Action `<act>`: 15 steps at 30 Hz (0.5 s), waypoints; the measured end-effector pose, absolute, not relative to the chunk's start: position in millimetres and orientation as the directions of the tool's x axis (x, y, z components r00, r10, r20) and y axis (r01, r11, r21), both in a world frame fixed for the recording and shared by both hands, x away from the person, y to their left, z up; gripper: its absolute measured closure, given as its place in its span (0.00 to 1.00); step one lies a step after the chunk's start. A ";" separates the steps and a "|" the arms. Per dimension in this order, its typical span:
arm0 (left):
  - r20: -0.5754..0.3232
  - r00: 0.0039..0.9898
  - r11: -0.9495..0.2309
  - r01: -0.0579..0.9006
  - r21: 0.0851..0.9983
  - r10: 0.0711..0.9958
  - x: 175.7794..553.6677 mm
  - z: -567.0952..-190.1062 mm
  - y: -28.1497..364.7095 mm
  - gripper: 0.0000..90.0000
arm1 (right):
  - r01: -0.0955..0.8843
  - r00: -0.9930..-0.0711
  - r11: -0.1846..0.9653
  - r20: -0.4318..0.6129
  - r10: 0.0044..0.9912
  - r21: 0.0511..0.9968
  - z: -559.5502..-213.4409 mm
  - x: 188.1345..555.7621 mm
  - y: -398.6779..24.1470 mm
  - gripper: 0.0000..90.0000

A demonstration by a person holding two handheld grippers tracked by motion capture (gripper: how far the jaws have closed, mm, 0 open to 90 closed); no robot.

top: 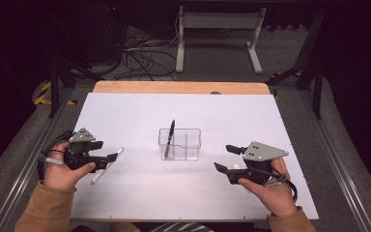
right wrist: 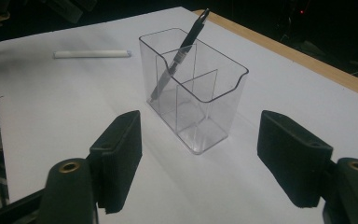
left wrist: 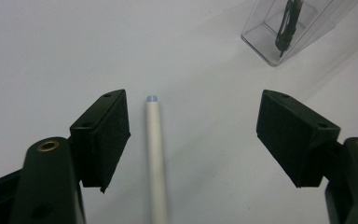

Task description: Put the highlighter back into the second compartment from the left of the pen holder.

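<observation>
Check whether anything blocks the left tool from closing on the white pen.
Nothing visible does: the white pen lies on the table between the left tool's open jaws, nearer one pad.

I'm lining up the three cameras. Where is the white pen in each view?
High view: the white pen lies on the table at left, beside the left gripper.
Left gripper view: the pen runs up from the bottom edge, between the open jaws, nearer the left one.
Right gripper view: it lies flat at upper left.
Shared landmark: the clear holder with the black pen in it.
</observation>
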State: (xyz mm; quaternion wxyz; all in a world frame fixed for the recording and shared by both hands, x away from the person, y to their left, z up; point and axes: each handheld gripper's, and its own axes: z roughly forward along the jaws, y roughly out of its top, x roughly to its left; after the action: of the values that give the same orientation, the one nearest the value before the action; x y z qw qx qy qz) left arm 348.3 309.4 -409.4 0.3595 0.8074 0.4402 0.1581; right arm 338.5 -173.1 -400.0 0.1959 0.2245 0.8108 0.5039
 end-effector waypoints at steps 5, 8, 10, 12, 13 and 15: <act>-0.101 0.542 -0.334 0.642 0.690 0.834 349.4 -410.7 307.1 0.35 | 0.169 -0.823 0.389 -0.087 0.561 0.905 -400.2 338.3 -173.1 0.36; -0.089 0.526 -0.339 0.659 0.671 0.846 350.6 -411.5 306.2 0.37 | 0.171 -0.824 0.391 -0.086 0.559 0.904 -400.6 338.3 -172.4 0.36; -0.061 0.511 -0.352 0.669 0.655 0.857 351.7 -412.2 305.6 0.38 | 0.170 -0.825 0.393 -0.088 0.559 0.904 -400.8 338.3 -171.9 0.36; -0.034 0.497 -0.364 0.678 0.639 0.867 352.9 -413.1 305.0 0.38 | 0.172 -0.825 0.393 -0.086 0.559 0.903 -400.9 338.3 -171.6 0.36; -0.021 0.494 -0.370 0.679 0.634 0.869 354.1 -414.0 304.7 0.38 | 0.174 -0.824 0.392 -0.084 0.560 0.903 -401.1 338.4 -171.5 0.36; -0.009 0.491 -0.379 0.685 0.622 0.871 355.7 -414.6 304.5 0.38 | 0.173 -0.824 0.394 -0.086 0.559 0.903 -401.5 338.7 -171.3 0.36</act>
State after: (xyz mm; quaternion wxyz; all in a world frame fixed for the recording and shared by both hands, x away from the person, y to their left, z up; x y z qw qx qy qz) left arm 355.7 304.5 -414.6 0.2864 0.8145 0.4777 0.1623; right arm 338.7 -171.3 -401.5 0.1924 0.2254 0.8125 0.5021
